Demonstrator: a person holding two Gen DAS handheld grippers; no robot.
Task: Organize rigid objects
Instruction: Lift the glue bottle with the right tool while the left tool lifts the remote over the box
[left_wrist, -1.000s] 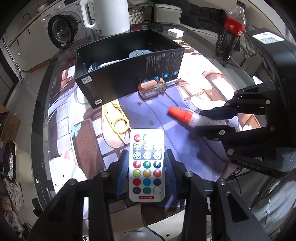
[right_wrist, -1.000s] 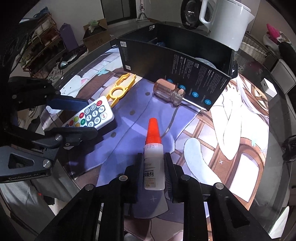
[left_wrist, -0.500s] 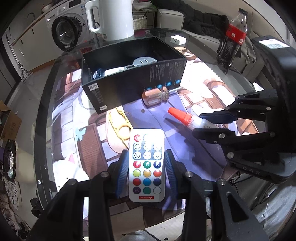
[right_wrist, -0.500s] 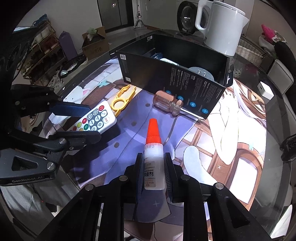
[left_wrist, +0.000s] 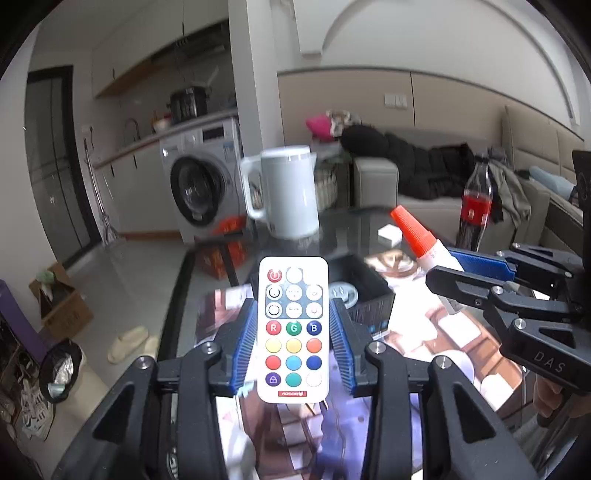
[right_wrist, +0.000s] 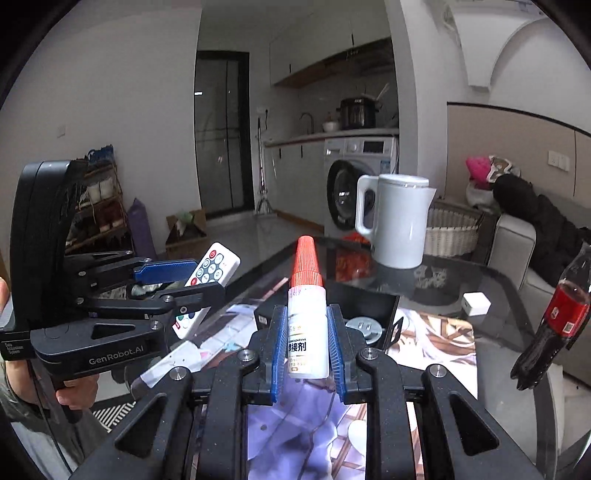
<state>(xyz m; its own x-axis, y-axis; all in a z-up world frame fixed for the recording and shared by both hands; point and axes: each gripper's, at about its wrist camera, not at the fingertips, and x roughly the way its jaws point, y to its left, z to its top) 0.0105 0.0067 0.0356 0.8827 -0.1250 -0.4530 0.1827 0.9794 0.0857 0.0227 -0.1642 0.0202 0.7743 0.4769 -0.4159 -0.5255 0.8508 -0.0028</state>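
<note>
The glass surface (right_wrist: 491, 295) ends in a dark rim at 10 o'clock in the left wrist view, with open floor beyond it. The open black box (left_wrist: 364, 280) sits on the surface just ahead of both claws, a round white part lying inside it. A white kettle (right_wrist: 397, 221) stands behind the box at 12 o'clock, a cola bottle (right_wrist: 554, 317) near the edge at 3 o'clock, and a small white cube (right_wrist: 476, 303) lies between them.

The left claw (left_wrist: 293, 332) pinches the white remote control (left_wrist: 293, 328) by its long sides. The remote's long axis runs straight ahead along the fingers, buttons up, power button at the far end.

The right claw (right_wrist: 306, 347) pinches a glue bottle (right_wrist: 307, 325) by its white body, its orange cap pointing forward and up toward 12 o'clock.

Both claws are lifted clear above the surface, roughly level, side by side and close.
</note>
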